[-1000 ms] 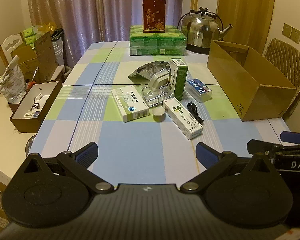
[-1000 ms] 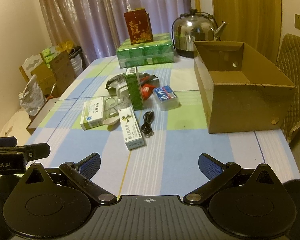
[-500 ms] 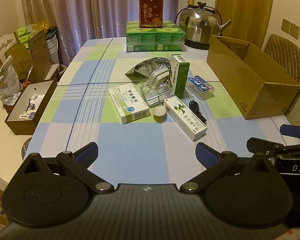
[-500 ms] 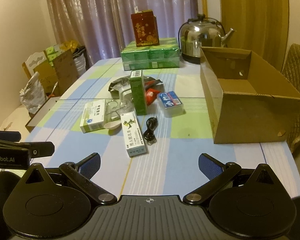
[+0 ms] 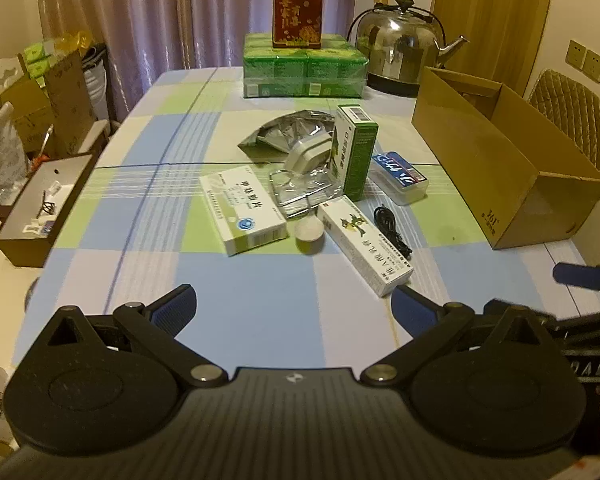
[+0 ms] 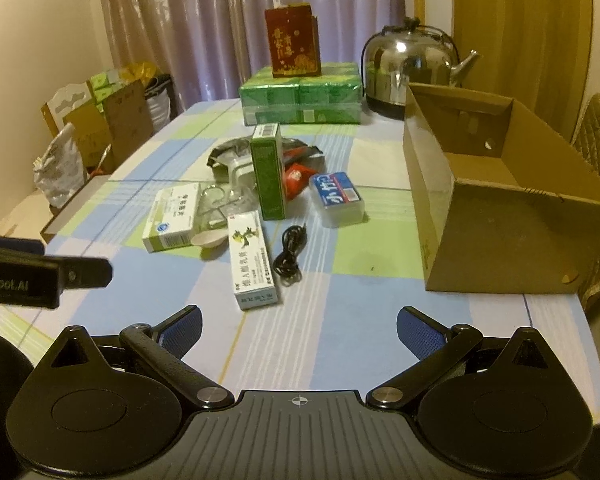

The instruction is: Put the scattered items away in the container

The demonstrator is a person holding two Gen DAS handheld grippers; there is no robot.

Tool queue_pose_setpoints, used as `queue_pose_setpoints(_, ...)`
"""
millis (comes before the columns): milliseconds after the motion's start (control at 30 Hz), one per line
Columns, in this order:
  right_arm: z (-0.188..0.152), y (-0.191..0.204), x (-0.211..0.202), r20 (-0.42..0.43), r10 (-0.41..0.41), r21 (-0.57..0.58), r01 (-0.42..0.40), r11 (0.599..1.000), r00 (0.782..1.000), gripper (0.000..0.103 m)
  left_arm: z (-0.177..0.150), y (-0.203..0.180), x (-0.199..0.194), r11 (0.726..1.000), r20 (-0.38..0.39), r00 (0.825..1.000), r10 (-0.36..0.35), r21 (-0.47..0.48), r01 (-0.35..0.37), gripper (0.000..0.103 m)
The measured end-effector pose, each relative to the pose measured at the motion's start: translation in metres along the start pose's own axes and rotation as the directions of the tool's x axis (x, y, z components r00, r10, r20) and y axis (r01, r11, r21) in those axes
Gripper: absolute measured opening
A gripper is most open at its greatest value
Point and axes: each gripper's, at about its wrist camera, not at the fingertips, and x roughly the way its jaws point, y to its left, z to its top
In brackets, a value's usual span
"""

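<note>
The table (image 5: 260,320) is lying under both grippers, and its checked cloth is filling the space ahead of the fingers. The carton (image 6: 500,216) is standing open ahead and to the right of the right gripper (image 6: 299,330); nothing is showing inside it. The left gripper (image 5: 293,308) and the right gripper are both hovering over the near edge with fingers spread wide, holding nothing.

The scattered items are lying ahead of the fingers, all outside the carton, left of it. The green box (image 6: 269,172) is standing upright at the back of the group. The white box (image 5: 244,208) is lying flat ahead and left. The long box (image 5: 366,244) is lying nearest, just ahead of the left gripper's right finger (image 5: 410,312). The blue case (image 6: 337,198) is lying right of the green box. The foil bag (image 5: 288,132) is lying behind. The cable (image 6: 289,256) is lying coiled just right of the long box. The cap (image 5: 309,231) is sitting between the 2 flat boxes.
</note>
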Motion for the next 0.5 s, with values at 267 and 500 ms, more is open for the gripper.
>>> queue_pose_setpoints(267, -0.001, -0.014, 0.030, -0.046, 0.003, -0.046, -0.005, 0.999, 0.999, 0.084, 0.007, -0.017, 0.043, 0.999, -0.038, 0.999, -0.027, -0.023, 0.026, 0.102)
queue_pose_setpoints(500, -0.006, -0.040, 0.052, -0.079, -0.012, -0.037, 0.009, 0.999, 0.997, 0.074, 0.009, -0.038, 0.080, 0.997, -0.023, 0.998, -0.063, -0.051, 0.062, 0.097)
